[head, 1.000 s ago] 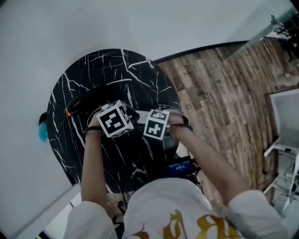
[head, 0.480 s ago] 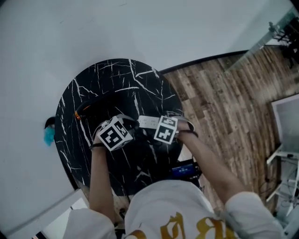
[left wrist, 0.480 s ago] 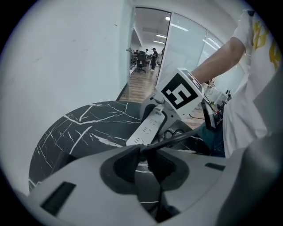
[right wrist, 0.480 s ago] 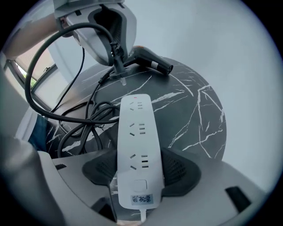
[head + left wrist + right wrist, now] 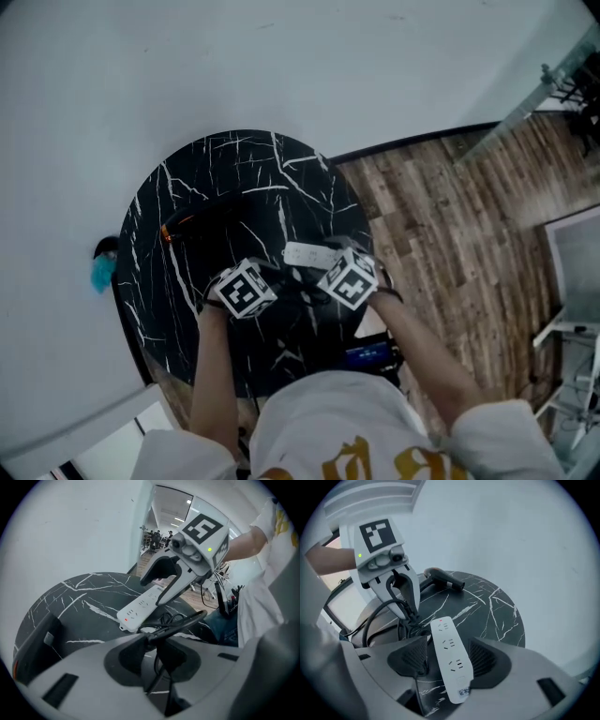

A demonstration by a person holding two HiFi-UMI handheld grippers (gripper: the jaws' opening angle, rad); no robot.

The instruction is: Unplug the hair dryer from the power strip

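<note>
Black marble surface (image 5: 234, 159) carries the hair dryer (image 5: 440, 577) near its far edge, about ten o'clock of both claws. The left claw (image 5: 157, 643) is clamped on the black cord (image 5: 180, 620), which is clear of the sockets. The right claw (image 5: 447, 657) is closed across the white power strip (image 5: 140, 605), at three o'clock of the cord. The strip's three visible sockets are empty and its red lamp is lit.

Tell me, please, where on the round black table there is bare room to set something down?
Bare: the far half of the table, from its far rim to the hair dryer and power strip; also its left rim nearer than the dryer. Crowded: the near middle, with the strip, cable, left gripper and right gripper.
</note>
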